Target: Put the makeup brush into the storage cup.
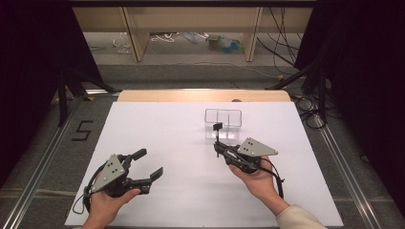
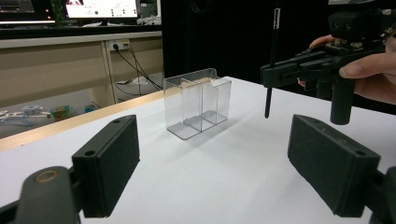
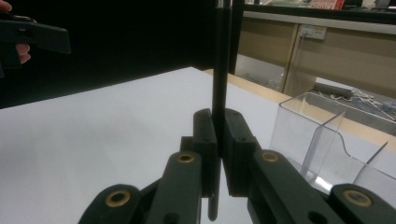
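My right gripper (image 1: 218, 147) (image 3: 219, 154) is shut on a thin black pen (image 1: 218, 132) (image 3: 219, 70), which stands upright between the pads with its tip hanging just above the white sheet. A clear plastic divided holder (image 1: 223, 124) (image 3: 327, 144) stands right behind the pen, at the far middle of the sheet. In the left gripper view the pen (image 2: 272, 60) hangs to the right of the holder (image 2: 198, 107), apart from it. My left gripper (image 1: 148, 163) (image 2: 219, 168) rests low at the near left, open, with nothing between its jaws.
A white sheet (image 1: 167, 138) covers the table; a wooden strip (image 1: 200, 95) shows along its far edge. Metal rails (image 1: 43, 157) run along both sides. Wooden shelving (image 1: 138, 38) and loose cables (image 1: 286, 52) lie beyond the table.
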Demonstrator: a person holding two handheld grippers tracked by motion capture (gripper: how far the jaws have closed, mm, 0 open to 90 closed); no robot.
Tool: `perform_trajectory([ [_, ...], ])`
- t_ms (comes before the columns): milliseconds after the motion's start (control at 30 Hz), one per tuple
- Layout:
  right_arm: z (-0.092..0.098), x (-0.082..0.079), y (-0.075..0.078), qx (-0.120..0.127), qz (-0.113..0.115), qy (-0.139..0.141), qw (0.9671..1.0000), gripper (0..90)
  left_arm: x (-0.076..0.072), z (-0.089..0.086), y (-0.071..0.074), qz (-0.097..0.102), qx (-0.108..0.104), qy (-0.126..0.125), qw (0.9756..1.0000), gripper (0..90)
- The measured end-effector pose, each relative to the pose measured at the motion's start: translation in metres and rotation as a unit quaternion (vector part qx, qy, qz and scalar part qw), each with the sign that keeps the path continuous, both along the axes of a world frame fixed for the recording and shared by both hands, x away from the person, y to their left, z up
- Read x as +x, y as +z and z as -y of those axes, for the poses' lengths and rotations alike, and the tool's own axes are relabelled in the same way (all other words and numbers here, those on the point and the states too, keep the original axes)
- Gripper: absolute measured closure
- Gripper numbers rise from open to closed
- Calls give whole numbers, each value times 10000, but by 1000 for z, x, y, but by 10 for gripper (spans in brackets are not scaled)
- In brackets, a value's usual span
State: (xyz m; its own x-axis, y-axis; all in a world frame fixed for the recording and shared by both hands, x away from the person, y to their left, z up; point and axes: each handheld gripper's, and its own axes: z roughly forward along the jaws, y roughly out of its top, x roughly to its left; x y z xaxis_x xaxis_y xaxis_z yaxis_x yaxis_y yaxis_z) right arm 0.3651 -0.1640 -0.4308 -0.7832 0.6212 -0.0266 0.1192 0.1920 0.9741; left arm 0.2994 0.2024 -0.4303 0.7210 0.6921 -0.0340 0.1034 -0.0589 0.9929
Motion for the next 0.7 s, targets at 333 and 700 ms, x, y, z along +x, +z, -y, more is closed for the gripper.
perform_trajectory([
  [333,1,3,1,21,-14,-57,10000,855,0,1,-1,-48,-51,13,10000,166],
  [700,0,8,2,53,18,-114,9999,855,0,1,-1,-48,-56,14,10000,167],
])
